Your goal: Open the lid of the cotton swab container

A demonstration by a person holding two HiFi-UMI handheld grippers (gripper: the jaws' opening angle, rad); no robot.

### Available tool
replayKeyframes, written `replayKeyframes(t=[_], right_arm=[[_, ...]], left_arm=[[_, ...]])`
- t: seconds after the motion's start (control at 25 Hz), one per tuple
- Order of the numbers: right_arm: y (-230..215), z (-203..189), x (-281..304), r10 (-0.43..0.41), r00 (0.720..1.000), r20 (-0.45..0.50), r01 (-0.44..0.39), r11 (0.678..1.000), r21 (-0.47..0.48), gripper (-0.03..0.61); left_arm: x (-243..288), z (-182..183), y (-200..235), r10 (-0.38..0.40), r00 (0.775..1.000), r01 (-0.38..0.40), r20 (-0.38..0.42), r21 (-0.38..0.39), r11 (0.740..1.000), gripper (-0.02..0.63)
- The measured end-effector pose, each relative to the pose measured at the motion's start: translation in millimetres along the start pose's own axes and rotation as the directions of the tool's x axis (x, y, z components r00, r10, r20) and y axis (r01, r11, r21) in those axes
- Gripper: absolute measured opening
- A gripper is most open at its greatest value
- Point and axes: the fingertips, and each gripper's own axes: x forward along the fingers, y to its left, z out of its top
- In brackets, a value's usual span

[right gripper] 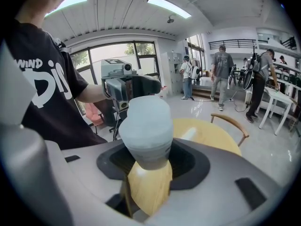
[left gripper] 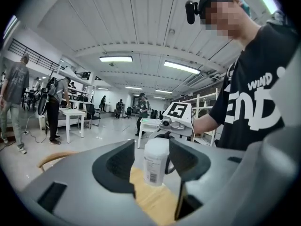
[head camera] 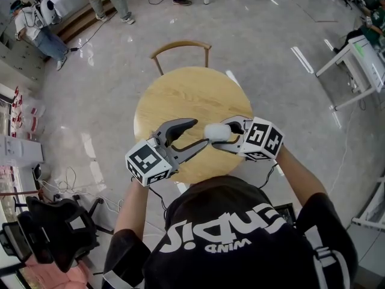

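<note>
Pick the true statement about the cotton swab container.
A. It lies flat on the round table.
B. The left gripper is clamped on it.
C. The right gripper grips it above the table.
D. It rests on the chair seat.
C: the right gripper has its jaws pressed on the cotton swab container, held over the round table, while the left gripper stands open.

Tabletop (head camera: 180, 95) free past container (head camera: 219, 131); chair (head camera: 180, 46) at far edge; container blocks left claw (head camera: 201, 132) mouth.

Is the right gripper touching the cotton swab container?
Touching: right gripper view shows the right gripper clamped on the cotton swab container, jaws against its sides.
</note>
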Motion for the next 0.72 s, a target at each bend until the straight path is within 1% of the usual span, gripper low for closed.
replayKeyframes(t=[0.44, 0.72], right_arm=[[8.2, 1.2, 5.7, 0.025, 1.000, -0.005, -0.025, 0.999, -0.024, 0.193], [12.6, 3.4, 10.2, 0.037, 0.999, -0.008, -0.038, 0.999, -0.029, 0.193]], left_arm=[[19.5, -5.4, -11.3, -0.068, 0.997, 0.069, -0.031, 0.015, 0.998, 0.227], [23.1, -8.3, -12.5, -0.081, 0.996, 0.081, -0.031, 0.004, 0.997, 0.227]])
